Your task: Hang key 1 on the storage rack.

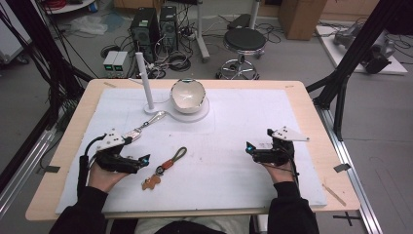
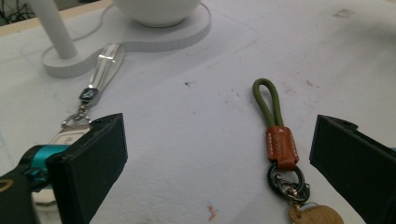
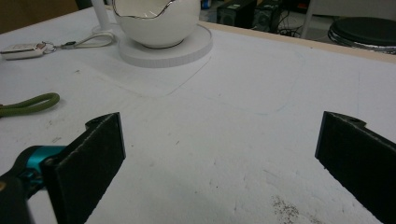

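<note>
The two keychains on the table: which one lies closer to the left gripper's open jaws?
The green-loop keychain, with its orange leather band, lies between the left gripper's jaws; the silver-strap keychain trails toward the white stand.

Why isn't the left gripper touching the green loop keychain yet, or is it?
Apart. In the left gripper view, white table shows between the green loop keychain and both open jaws of the left gripper.

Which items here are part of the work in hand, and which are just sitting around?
In play: green-loop keychain, nearest the open left gripper; silver-strap key fob; white bowl; white post stand.
Lying about: stool, computer towers, cardboard box.
</note>
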The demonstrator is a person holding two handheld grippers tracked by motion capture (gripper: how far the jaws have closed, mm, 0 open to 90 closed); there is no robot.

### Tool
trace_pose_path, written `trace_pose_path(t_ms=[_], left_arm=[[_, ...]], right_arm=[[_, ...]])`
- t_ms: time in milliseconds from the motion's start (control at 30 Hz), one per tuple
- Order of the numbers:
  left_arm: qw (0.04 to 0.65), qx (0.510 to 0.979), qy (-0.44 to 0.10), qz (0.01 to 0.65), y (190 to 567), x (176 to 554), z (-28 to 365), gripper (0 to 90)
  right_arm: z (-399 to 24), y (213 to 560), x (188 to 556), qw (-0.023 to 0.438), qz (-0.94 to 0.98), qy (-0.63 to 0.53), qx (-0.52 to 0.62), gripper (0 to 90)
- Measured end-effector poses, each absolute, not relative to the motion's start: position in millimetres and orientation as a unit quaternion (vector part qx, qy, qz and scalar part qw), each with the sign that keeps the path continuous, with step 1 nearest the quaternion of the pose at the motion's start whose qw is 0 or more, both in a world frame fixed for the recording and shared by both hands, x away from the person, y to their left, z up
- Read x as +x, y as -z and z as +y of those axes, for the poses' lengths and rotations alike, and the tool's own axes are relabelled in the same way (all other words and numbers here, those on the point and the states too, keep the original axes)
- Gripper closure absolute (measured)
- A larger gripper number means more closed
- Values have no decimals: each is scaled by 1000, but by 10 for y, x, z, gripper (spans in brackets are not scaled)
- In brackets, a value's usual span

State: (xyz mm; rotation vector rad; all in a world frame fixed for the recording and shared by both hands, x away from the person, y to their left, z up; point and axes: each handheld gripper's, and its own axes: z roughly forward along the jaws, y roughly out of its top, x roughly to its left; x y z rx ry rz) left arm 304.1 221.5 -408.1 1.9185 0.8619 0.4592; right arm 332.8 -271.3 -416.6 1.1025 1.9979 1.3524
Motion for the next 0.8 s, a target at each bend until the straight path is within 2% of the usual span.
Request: trace_pose_path(t_ms=[800], left_arm=[[415, 850, -122, 301, 4278, 3084, 1642, 47]], right_arm=[[-2752, 4171, 3320, 244, 732, -490, 406, 6]])
